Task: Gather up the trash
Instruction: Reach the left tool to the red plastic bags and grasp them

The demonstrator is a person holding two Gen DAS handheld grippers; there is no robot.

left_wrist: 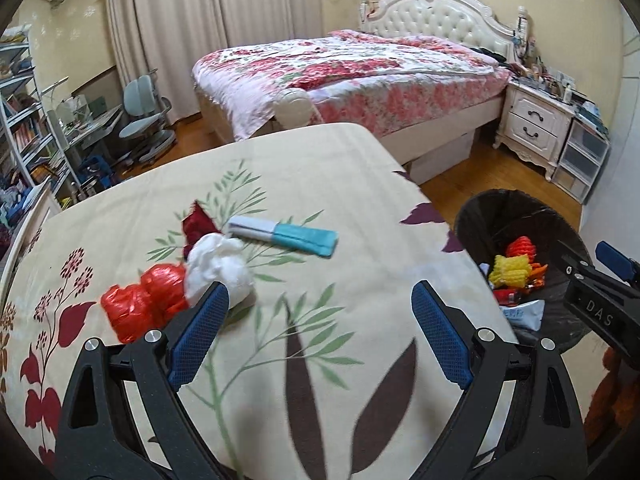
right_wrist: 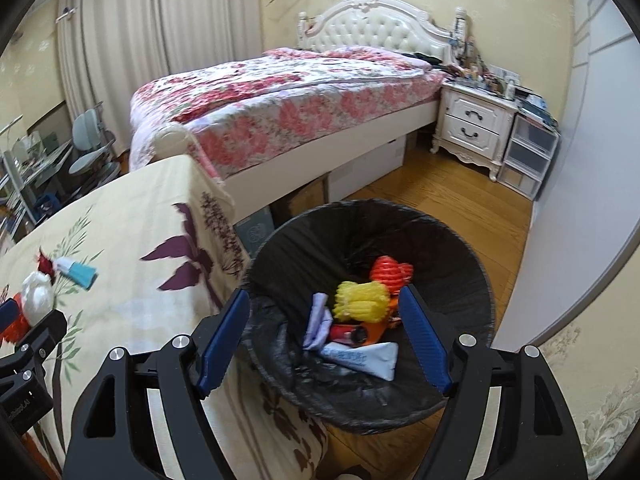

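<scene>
Left gripper (left_wrist: 320,300) angled down over floral-clothed table (left_wrist: 360,208), jaws wide, empty; right gripper (right_wrist: 324,312) above black-lined round bin (right_wrist: 460,248), jaws apart, empty — four scraps on cloth.

I see a bed (left_wrist: 352,68), a nightstand (left_wrist: 536,124), curtains (left_wrist: 192,20) and a chair (left_wrist: 144,116) behind the worktop.

Black claw (left_wrist: 320,296) frames, blue ribbed pads (left_wrist: 438,332), silver screws, white lettering, possibly "DAS"
</scene>
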